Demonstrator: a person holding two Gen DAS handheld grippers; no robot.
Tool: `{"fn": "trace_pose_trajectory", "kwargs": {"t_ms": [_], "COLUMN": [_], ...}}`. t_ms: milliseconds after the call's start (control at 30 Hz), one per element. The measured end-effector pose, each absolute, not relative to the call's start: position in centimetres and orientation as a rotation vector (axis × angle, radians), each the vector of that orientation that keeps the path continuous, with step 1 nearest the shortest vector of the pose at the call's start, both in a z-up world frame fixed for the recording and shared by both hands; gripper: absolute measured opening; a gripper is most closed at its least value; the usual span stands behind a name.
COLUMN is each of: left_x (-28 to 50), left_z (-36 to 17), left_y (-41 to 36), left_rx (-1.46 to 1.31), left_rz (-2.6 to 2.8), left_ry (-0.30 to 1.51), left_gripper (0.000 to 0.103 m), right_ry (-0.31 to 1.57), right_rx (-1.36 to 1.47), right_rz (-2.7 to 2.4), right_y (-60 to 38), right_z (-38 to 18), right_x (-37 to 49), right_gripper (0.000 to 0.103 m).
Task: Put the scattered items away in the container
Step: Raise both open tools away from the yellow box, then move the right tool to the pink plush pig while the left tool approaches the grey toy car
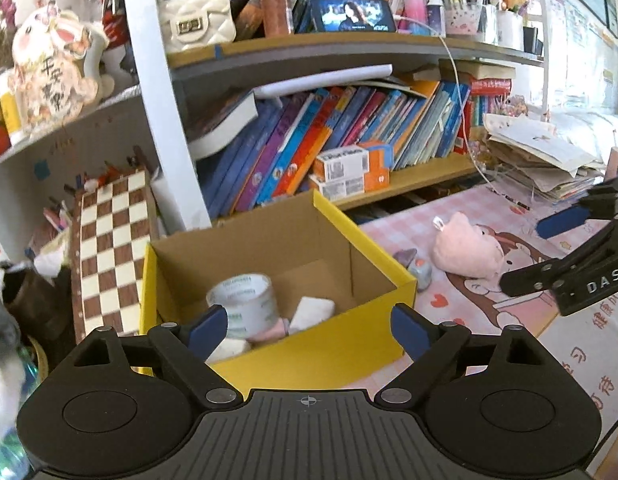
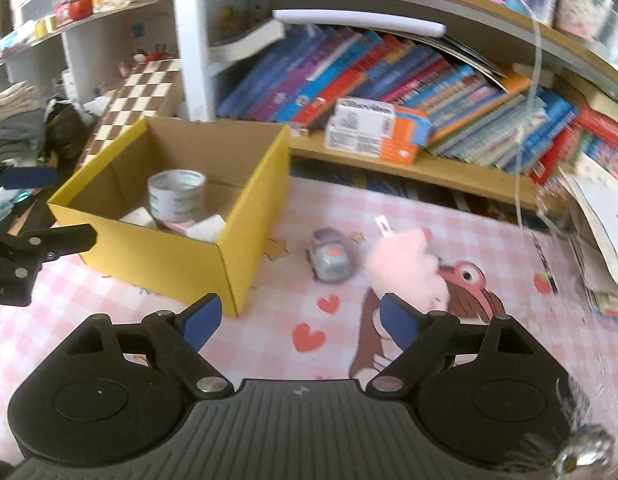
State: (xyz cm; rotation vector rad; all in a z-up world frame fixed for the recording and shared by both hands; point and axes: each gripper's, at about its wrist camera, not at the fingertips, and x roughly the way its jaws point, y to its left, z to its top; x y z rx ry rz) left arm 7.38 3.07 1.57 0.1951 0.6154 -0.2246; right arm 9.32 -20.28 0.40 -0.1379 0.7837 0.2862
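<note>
Yellow cardboard box (image 2: 157, 236) is my landmark: open top, sitting on the pink checked mat (image 2: 269, 344), already holding a roll of clear tape (image 2: 176, 196) and a few white and pink bits I can't identify. Still outside the box, on its right: a small grey toy car (image 2: 329, 261) near the box's right wall, and a pink plush (image 2: 405, 268) just beyond the car, almost touching it. My left gripper (image 1: 309, 330) hangs over the box's near wall, jaws wide apart, nothing between the pads. My right gripper (image 2: 297, 318) sits off the box's front right corner, aimed at the mat short of the plush, jaws also spread wide and empty. Handling guess: plush is light and soft, will squash under the pads, so bite deep across the thick middle of the body, not the small white tag at its top. Car looks like hard plastic, light, probably smooth and on wheels, so it may roll or squirt out; clamp across its flat sides, low. Right view is motion-blurred, so finer detail on the car I can't tell.
</note>
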Motion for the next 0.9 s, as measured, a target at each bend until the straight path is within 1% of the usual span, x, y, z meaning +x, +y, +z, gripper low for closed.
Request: {"fn": "trace_pose_trajectory", "kwargs": {"t_ms": [300, 700, 767, 900], "left_x": [6.5, 5.7, 5.6, 5.5], "left_z": [0.3, -0.3, -0.4, -0.6], "left_y": [2.4, 0.6, 0.4, -0.1], "left_rx": [0.146, 0.148, 0.15, 0.158], "left_rz": [-0.217, -0.251, -0.251, -0.25], "left_ry": [0.66, 0.675, 0.678, 0.684], "left_gripper": [0.091, 0.091, 0.091, 0.091], "right_ry": [0.766, 0.779, 0.777, 0.768], "right_rx": [-0.083, -0.056, -0.052, -0.051], "right_rz": [0.176, 0.087, 0.077, 0.063], "right_y": [-22.3, -23.9, -24.1, -24.4], "right_z": [-0.7, -2.0, -2.1, -2.1], "right_x": [6.5, 4.2, 4.1, 4.0], "right_gripper": [0.088, 0.09, 0.091, 0.096]}}
